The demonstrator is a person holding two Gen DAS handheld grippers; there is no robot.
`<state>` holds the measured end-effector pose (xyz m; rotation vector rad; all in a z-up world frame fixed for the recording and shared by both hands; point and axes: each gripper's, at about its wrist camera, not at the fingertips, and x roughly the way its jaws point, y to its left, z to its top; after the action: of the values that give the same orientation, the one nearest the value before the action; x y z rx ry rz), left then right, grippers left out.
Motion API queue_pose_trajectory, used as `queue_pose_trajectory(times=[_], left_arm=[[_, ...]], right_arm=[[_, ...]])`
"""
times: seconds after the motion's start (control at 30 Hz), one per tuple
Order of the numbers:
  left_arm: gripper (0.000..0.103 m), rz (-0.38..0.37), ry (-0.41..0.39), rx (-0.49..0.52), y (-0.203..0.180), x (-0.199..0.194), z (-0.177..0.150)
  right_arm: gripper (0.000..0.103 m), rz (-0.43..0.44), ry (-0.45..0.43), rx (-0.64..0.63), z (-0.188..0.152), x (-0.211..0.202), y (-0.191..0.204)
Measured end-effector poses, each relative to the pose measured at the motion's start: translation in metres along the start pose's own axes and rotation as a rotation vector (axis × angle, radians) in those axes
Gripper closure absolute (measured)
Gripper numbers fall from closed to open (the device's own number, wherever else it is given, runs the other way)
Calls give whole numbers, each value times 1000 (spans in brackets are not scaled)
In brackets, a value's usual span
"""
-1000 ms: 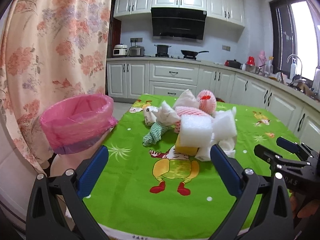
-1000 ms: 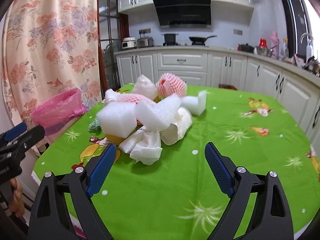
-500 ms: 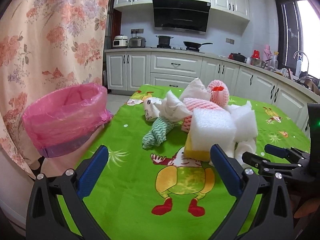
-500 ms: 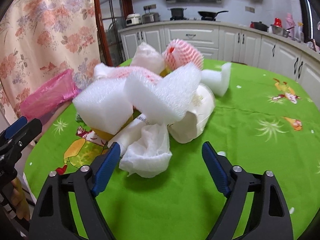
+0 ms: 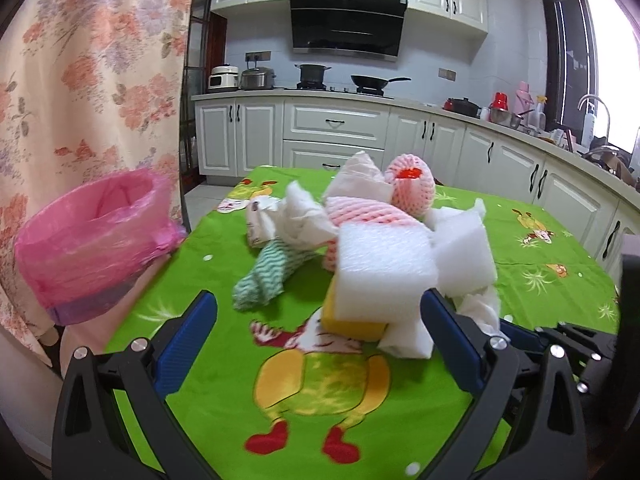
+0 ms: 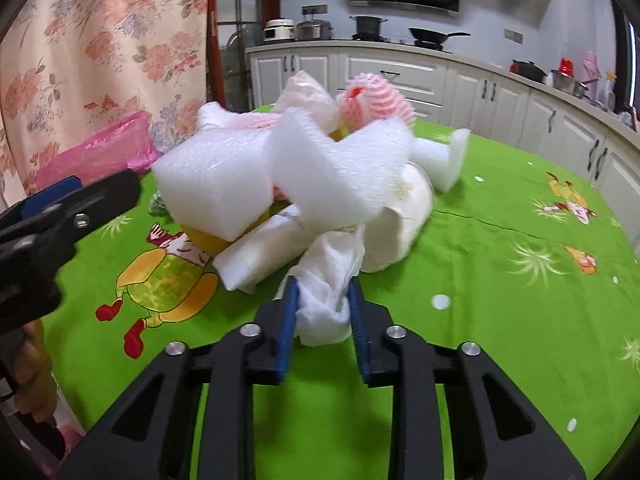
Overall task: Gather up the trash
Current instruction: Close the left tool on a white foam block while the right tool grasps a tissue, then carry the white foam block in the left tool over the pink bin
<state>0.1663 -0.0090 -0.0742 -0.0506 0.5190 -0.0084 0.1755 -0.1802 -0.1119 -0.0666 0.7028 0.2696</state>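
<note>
A heap of trash lies on the green tablecloth: white foam blocks, a yellow sponge, a green-striped cloth, pink fruit netting, and a white paper cup. At the heap's near edge a crumpled white tissue sits between the blue pads of my right gripper; the jaws are closing and the pads press on it. My left gripper is open just in front of the foam and sponge, touching nothing. A bin lined with a pink bag stands off the table's left edge.
A floral curtain hangs behind the bin at the left. White kitchen cabinets and a counter with pots run along the back and right. A hand holds the left gripper's handle. The cloth to the right of the heap is bare.
The right gripper moved in and down to the tissue and its jaws went from wide open to closed on it. The left gripper came closer to the heap and stayed open.
</note>
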Motion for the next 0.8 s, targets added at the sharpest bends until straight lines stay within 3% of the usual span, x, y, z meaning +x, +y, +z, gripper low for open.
queue_pose_trajectory(times=[0.2, 0.43, 0.6, 0.67, 0.8], left_arm=[[5, -15, 21, -25, -20, 24, 9], [4, -11, 31, 20, -47, 46, 13], [32, -39, 66, 13, -44, 59, 9], [39, -54, 55, -6, -40, 57, 8], [39, -44, 37, -3, -34, 50, 5]], right_arm=[[84, -12, -30, 78, -5, -17, -30], [84, -23, -54, 102, -9, -26, -39], [83, -31, -72, 104, -10, -32, -41], [84, -28, -72, 112, -10, -31, -41], [84, -22, -72, 103, -11, -32, -35]])
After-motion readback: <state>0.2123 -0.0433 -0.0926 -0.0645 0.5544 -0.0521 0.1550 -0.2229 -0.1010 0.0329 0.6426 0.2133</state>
